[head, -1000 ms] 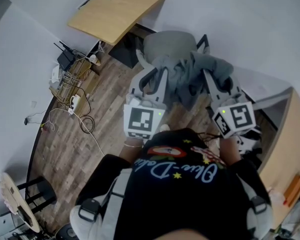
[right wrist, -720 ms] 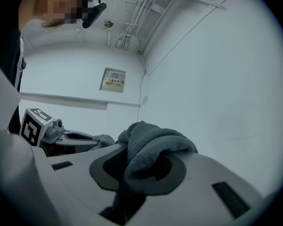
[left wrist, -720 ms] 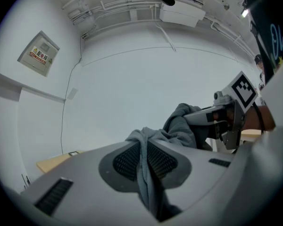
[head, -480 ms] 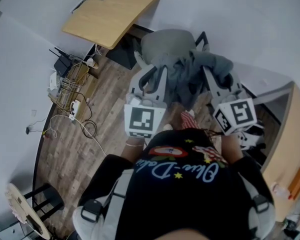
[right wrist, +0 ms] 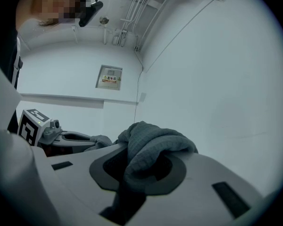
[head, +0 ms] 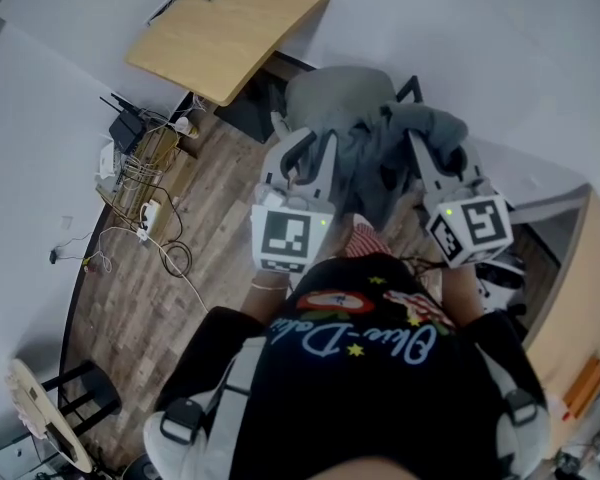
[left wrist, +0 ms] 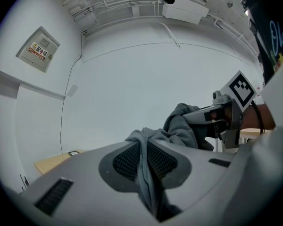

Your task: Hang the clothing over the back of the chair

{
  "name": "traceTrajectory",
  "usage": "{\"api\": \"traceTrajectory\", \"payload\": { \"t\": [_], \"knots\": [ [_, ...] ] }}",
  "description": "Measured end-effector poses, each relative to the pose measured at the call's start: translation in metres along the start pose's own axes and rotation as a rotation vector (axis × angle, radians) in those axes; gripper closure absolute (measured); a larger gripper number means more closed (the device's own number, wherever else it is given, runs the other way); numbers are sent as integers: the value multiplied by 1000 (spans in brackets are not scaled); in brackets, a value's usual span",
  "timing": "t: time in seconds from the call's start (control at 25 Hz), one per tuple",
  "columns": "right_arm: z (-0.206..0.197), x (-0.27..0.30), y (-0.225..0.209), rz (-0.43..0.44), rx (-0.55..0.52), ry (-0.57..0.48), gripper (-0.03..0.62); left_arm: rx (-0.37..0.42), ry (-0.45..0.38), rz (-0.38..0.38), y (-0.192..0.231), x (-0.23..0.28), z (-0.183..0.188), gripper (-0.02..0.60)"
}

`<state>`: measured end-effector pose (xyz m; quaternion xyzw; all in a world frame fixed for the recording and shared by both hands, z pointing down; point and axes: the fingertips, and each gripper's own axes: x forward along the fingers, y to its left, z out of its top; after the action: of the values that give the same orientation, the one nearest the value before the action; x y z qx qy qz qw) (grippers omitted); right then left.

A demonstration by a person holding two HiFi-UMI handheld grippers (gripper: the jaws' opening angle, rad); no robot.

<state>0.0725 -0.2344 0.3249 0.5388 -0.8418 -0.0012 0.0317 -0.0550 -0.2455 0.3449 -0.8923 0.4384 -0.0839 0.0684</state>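
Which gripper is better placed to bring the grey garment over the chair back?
Probably the left. The left gripper, shut on the garment, sits right before the chair back; the right gripper, also gripping it, is off to its side. Both should move together.

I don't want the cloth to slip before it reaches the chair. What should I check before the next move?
1. Left claw grips the grey garment: ok, a fold is pinched between its pads.
2. Right claw grips the garment: ok, a thick bunch is clamped between its pads.
3. Garment spread out between the claws: not ok, it hangs crumpled in the middle.
4. Chair lined up ahead: ok, it stands just beyond the garment.
5. Garment high enough to clear the chair's back: cannot tell, the cloth hides the near edge.
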Motion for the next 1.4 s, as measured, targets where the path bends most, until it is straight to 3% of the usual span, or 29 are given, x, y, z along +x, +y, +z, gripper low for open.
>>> {"api": "traceTrajectory", "payload": {
  "t": [0.68,1.04,1.4],
  "knots": [
    [-25,85,-51,72,24,40,528,-7,55,74,41,76,-25,535],
    [-20,94,-64,83,32,63,528,-7,70,96,45,86,-17,535],
    [-39,118,-78,96,36,84,528,1,102,117,54,105,-34,535]
  ]
}}
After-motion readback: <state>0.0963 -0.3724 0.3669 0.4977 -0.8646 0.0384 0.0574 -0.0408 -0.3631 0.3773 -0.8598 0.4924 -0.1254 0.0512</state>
